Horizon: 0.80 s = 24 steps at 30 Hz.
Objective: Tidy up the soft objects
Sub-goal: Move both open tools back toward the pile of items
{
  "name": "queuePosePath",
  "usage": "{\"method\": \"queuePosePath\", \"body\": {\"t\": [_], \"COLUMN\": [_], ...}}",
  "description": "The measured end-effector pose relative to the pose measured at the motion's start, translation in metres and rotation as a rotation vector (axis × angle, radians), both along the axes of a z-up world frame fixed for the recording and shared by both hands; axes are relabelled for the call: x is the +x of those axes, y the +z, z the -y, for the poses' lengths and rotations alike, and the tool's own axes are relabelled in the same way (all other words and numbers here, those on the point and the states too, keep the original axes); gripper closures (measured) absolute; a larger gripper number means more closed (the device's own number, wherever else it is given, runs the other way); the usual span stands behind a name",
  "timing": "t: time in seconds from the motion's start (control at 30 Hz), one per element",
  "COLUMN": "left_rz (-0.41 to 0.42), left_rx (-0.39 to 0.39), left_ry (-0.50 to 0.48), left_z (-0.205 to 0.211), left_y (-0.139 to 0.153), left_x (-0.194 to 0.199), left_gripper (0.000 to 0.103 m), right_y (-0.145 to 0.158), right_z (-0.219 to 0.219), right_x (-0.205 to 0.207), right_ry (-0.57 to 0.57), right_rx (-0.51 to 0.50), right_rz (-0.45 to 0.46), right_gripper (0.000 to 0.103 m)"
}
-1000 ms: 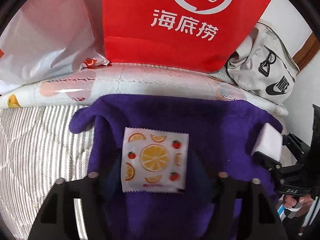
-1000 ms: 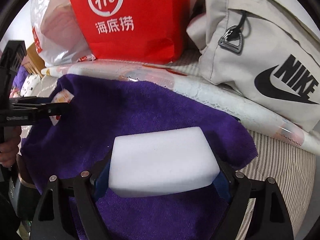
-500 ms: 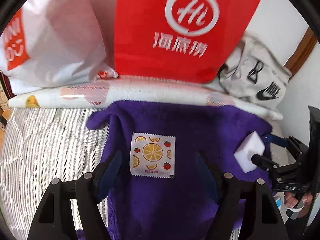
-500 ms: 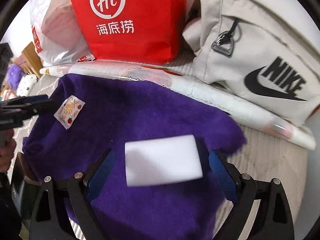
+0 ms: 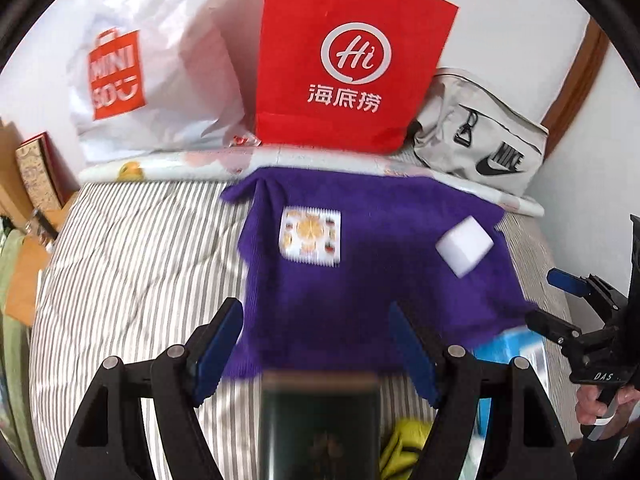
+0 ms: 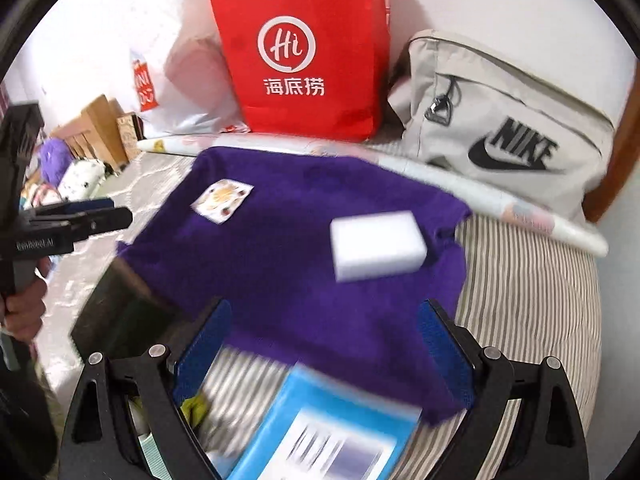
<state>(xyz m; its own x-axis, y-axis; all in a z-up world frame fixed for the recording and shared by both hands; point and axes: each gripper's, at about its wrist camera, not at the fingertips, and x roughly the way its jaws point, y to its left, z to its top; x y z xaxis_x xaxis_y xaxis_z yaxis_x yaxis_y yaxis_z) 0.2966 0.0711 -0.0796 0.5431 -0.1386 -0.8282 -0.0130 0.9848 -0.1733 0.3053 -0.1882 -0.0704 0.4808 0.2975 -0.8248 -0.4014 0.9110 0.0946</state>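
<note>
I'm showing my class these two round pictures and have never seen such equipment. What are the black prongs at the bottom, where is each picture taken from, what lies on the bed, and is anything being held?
No robot here: a person holds a hand tool in each hand, each with a two-fingered gripper and a wide-angle camera looking along its fingers. So each picture is one tool's own view. The black prongs with blue pads are the left gripper and the right gripper. Each view also catches the other tool at its edge.

On the striped bed lies a purple towel. On it rest a fruit-print packet and a white sponge, apart from each other. Behind stand a red bag, a white bag and a grey bag.

Both grippers are open and hold nothing.
</note>
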Motion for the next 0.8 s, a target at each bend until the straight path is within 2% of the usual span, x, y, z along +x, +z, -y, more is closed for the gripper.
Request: {"method": "queuePosePath", "body": {"t": [0.17, 0.27, 0.53, 0.63, 0.8], "left_rz": [0.000, 0.024, 0.023, 0.016, 0.030], "left_rx": [-0.013, -0.018, 0.038, 0.053, 0.068], "left_ry": [-0.027, -0.043, -0.086, -0.113, -0.213], "left_z": [0.003, 0.006, 0.014, 0.015, 0.033], "left_y": [0.003, 0.003, -0.023, -0.032, -0.045], "left_x": [-0.056, -0.091, -0.157, -0.174, -0.203], "left_gripper": [0.029, 0.029, 0.029, 0.029, 0.029], "right_y": [0.001, 0.003, -0.004, -0.012, -0.032], "right_z": [0.004, 0.009, 0.021, 0.021, 0.017], "right_x": [-0.046, -0.087, -0.176, -0.196, -0.212], "right_ry": [-0.012, -0.005, 0.018, 0.019, 0.019], "right_rx": [0.006, 0.012, 0.091, 0.099, 0.124], "right_rz": [-0.021, -0.005, -0.005, -0.016, -0.050], "right_gripper": [0.010, 0.010, 0.010, 0.010, 0.010]}}
